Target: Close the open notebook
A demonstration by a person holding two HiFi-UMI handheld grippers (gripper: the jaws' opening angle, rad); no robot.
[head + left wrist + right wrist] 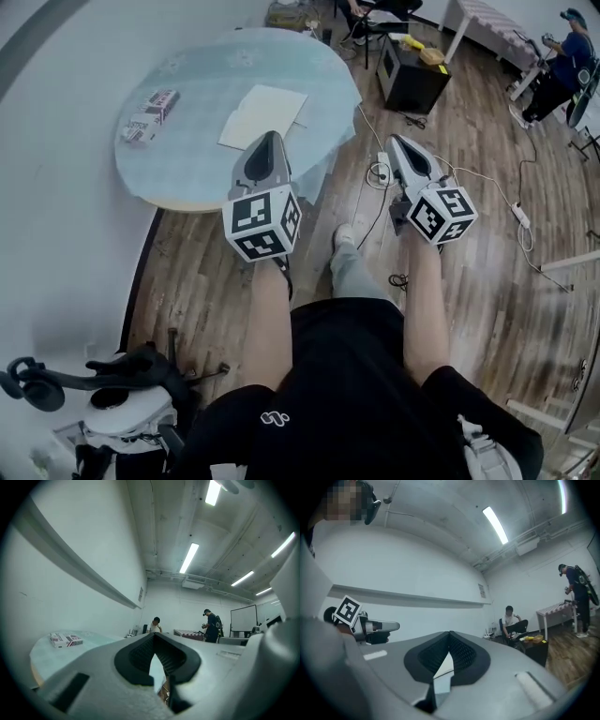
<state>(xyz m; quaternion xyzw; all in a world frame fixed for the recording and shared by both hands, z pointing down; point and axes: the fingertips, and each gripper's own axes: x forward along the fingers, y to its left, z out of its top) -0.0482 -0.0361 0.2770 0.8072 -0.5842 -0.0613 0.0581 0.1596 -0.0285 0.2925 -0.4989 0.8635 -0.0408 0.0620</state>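
Observation:
A pale notebook (263, 114) lies flat on the round table with a light blue cloth (202, 183); I cannot tell whether its cover is open. My left gripper (270, 139) hovers level over the table's near edge, its tip just short of the notebook's near edge, jaws shut and empty (154, 637). My right gripper (397, 141) hangs over the wooden floor to the right of the table, also shut with nothing in it (450, 634). The left gripper (391, 626) shows at the left of the right gripper view.
A small printed box (150, 114) lies on the table's left side. A power strip with cables (380, 172) lies on the floor between the grippers. A black cabinet (417, 75) stands beyond. People are at the room's far side (562, 61).

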